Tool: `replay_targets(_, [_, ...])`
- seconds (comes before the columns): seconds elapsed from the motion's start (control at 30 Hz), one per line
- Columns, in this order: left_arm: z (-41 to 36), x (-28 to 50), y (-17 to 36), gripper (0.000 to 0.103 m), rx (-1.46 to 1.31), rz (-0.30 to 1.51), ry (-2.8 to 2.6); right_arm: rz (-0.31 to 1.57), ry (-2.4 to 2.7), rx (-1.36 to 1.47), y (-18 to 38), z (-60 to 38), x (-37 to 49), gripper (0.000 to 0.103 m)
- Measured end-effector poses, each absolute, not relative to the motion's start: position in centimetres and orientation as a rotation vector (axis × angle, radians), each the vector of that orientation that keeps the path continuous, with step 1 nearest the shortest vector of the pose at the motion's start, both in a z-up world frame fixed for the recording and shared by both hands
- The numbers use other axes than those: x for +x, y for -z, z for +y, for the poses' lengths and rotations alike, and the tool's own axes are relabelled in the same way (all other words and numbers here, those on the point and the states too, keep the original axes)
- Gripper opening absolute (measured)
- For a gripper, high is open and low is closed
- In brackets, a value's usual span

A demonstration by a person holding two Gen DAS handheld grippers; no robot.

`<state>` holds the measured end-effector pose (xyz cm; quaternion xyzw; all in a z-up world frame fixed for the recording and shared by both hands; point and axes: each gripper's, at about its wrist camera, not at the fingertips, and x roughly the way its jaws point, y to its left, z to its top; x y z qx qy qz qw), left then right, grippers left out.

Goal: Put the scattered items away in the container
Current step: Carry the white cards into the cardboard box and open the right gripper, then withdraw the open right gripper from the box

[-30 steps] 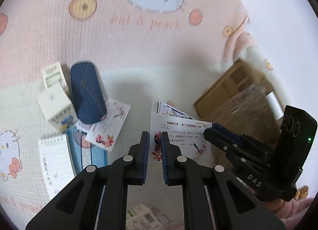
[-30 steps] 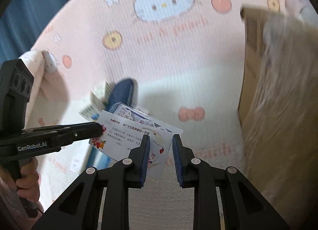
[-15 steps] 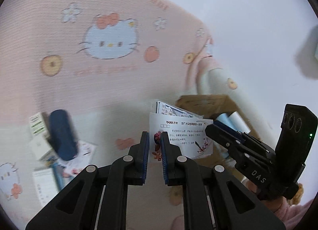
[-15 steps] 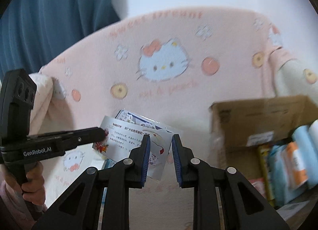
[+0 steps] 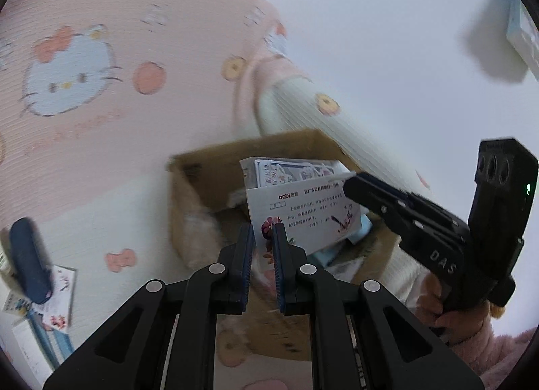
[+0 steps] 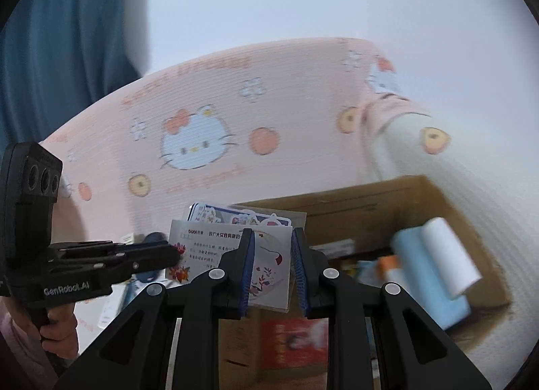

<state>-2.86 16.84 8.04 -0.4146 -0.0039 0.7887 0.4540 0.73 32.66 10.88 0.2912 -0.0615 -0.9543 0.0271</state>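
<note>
A stack of printed cards (image 5: 303,215) hangs over the open cardboard box (image 5: 209,167). My left gripper (image 5: 262,235) is shut on the stack's lower left corner. My right gripper (image 5: 352,188) holds its right edge. In the right wrist view the cards (image 6: 202,248) sit between the jaws of the right gripper (image 6: 271,241), and the left gripper (image 6: 168,255) pinches their left edge. The box (image 6: 370,201) lies just behind and right of the cards. A dark blue case (image 5: 28,258) and more cards (image 5: 57,302) lie on the blanket at lower left.
The box holds a blue and white roll (image 6: 438,255) and several blurred packets (image 6: 387,265). A pink and cream cartoon blanket (image 5: 101,154) covers the surface. A white wall stands behind, with a blue curtain (image 6: 67,36) at far left. A hand (image 5: 451,316) grips the right tool.
Both grippers rose and carried the card stack to the right, from above the blanket to over the open box. The scattered items have fallen away to the lower left.
</note>
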Motion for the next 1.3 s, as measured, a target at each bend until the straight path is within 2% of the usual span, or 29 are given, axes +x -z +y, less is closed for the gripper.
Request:
replay_targets(0.37, [20.7,0.8,-5.7,0.013,-1.122,0.165,-1.85,-0.247,2.88,1.066,-9.1,37.3,2.0,0.02])
replay_targets(0.6, [21.0,-0.4,-4.9,0.013,-1.205,0.141,-1.817,-0.234,2.844,1.137,-7.9,37.5,1.2,0.02])
replay_targets(0.63, [21.1,-0.3,-4.8,0.015,-1.217,0.155,-1.802,-0.24,2.837,1.147,-7.8,37.5,1.2,0.02])
replay_targets(0.7, [21.1,-0.2,-4.7,0.033,-1.235,0.173,-1.818,-0.213,2.812,1.203,-7.5,37.5,1.0,0.021])
replay_targets(0.73, [20.9,-0.2,-4.8,0.035,-1.229,0.168,-1.822,-0.195,2.807,1.225,-7.4,37.5,1.0,0.021])
replay_targets(0.77, [20.8,-0.2,-5.0,0.041,-1.221,0.163,-1.806,-0.173,2.824,1.236,-7.3,37.5,1.2,0.023])
replay_targets(0.83, [20.7,-0.2,-5.4,0.045,-1.213,0.168,-1.816,-0.138,2.856,1.26,-7.4,37.7,1.4,0.038])
replay_targets(0.87, [20.6,-0.2,-5.5,0.047,-1.202,0.177,-1.83,-0.144,2.861,1.265,-7.4,37.9,1.6,0.054])
replay_targets(0.9, [20.6,-0.2,-5.7,0.047,-1.188,0.188,-1.837,-0.16,2.866,1.261,-7.6,38.1,1.7,0.059])
replay_targets(1.17, [20.0,-0.6,-6.0,0.047,-1.158,0.183,-1.898,-0.128,2.865,1.27,-8.8,37.2,2.0,0.06])
replay_targets(1.3, [19.1,-0.8,-6.5,0.054,-1.119,0.196,-1.947,-0.045,2.856,1.302,-9.7,35.1,1.9,0.061])
